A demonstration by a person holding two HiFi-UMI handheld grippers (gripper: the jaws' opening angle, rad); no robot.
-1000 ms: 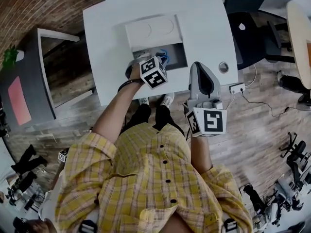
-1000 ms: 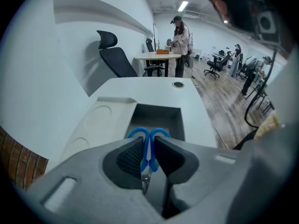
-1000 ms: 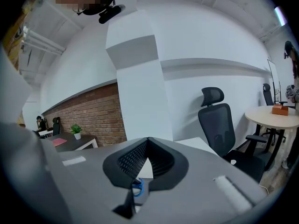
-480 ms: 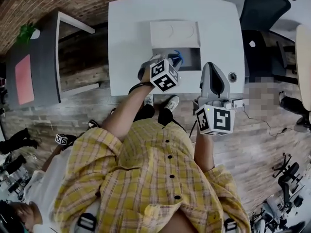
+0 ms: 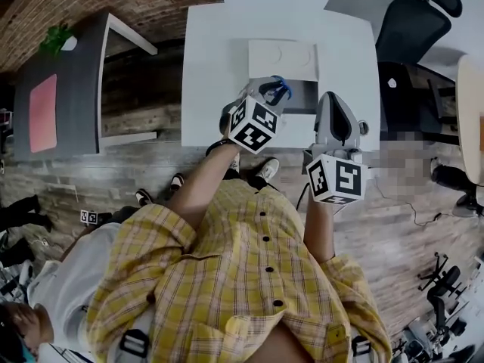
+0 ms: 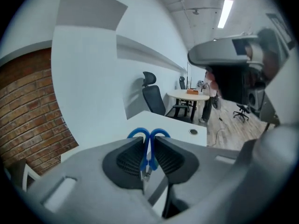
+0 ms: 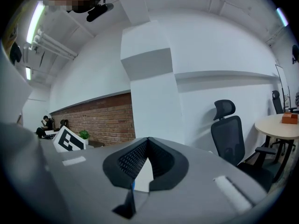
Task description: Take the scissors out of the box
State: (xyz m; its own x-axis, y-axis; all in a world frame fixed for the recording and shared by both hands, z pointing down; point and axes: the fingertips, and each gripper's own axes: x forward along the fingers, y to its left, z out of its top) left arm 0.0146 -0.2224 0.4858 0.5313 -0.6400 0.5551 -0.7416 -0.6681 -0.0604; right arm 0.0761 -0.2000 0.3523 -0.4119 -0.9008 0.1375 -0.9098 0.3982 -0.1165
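Note:
Blue-handled scissors (image 5: 277,91) hang above the open white box (image 5: 282,59) on the white table (image 5: 212,66). In the left gripper view the blue handles (image 6: 149,135) stick up between the dark pads, which press on them. My left gripper (image 5: 262,101) is shut on the scissors and lifted off the table. To its right, my right gripper (image 5: 333,100) hovers by the box's right side. Its jaws meet at the tips in the right gripper view (image 7: 148,142), with nothing between them. The scissors' blades are hidden.
A black office chair (image 5: 408,21) stands past the table's right side, with a round table (image 5: 473,119) further right. A dark side table (image 5: 45,112) with a plant (image 5: 57,38) is on the left. A cable grommet (image 5: 364,127) sits near the table's front right.
My left gripper has risen from the box with the scissors in its jaws and rolled. The right gripper has lifted a little beside it.

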